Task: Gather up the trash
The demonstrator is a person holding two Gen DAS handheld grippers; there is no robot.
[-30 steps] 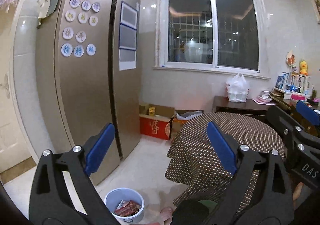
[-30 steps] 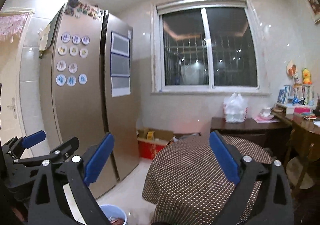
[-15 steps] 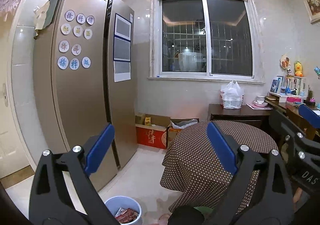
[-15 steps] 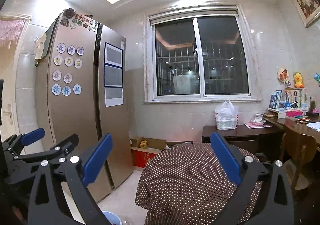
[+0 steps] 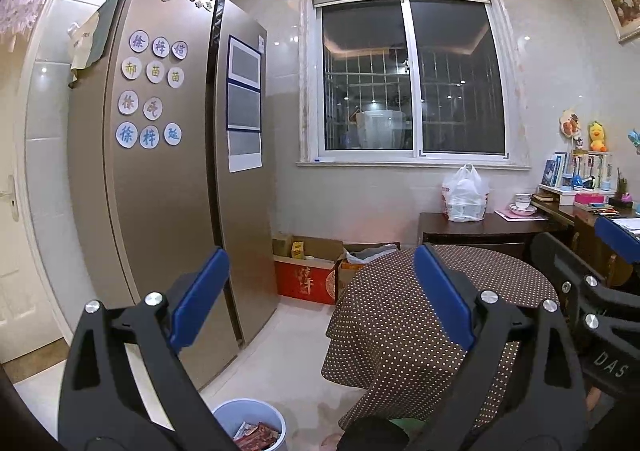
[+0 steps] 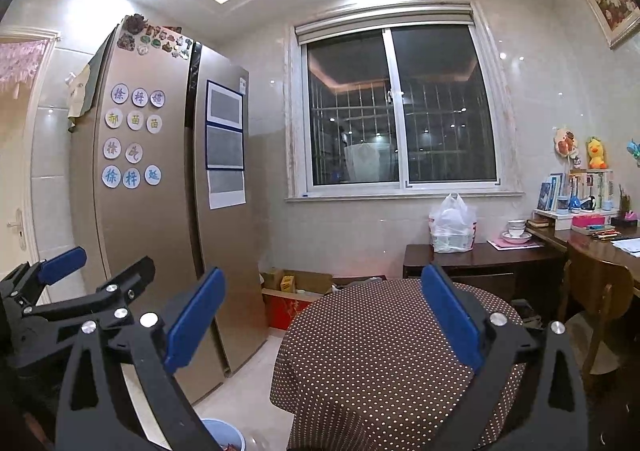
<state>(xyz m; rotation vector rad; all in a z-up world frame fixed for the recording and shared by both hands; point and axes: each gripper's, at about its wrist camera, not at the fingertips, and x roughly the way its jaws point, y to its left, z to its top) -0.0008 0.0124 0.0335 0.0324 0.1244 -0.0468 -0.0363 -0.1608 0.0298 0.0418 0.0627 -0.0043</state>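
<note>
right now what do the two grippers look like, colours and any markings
Both match: the left gripper and right gripper have black angular plastic frames with triangular cut-outs, silver bolt heads at the joints and flat blue pads lining the fingers. White letters "DAS" show on the right gripper's body in the left wrist view. No cables or sleeves are visible.

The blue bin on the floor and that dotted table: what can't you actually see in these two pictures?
- Blue bin: left wrist view, cut off by the bottom edge and the left gripper; wrappers inside too small to identify.
- Same bin, right wrist view: only a sliver of rim shows.
- Table: near part hidden behind the right gripper.
- White bag: contents unclear.
</note>
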